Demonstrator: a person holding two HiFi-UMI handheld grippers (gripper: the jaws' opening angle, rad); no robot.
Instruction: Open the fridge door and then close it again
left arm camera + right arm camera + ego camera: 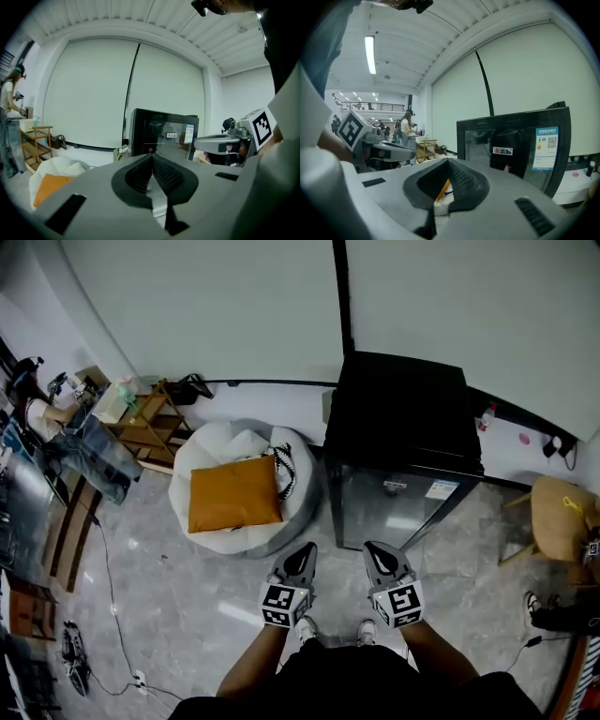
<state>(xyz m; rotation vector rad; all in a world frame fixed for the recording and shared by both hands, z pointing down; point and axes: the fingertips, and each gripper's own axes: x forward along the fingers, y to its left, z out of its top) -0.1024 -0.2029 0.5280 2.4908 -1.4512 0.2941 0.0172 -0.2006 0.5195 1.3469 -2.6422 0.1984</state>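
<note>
Left gripper (152, 157): jaws pressed together, nothing between them, touching nothing. Right gripper (448, 162): jaws meet at the tips too, empty. Both are held side by side before the fridge (401, 418), short of its glass door (398, 507), which is closed. The fridge is black and stands against the wall.

Only the head view gives the floor: a beanbag (217, 451) with an orange cushion (234, 493) just left of the fridge, a stool (560, 517) to its right. Only the right gripper view shows a ceiling light (370, 54), and it has the door stickers (547, 147) plainest. The left gripper view has a person (8, 122) standing by a shelf (36, 145), far left.
</note>
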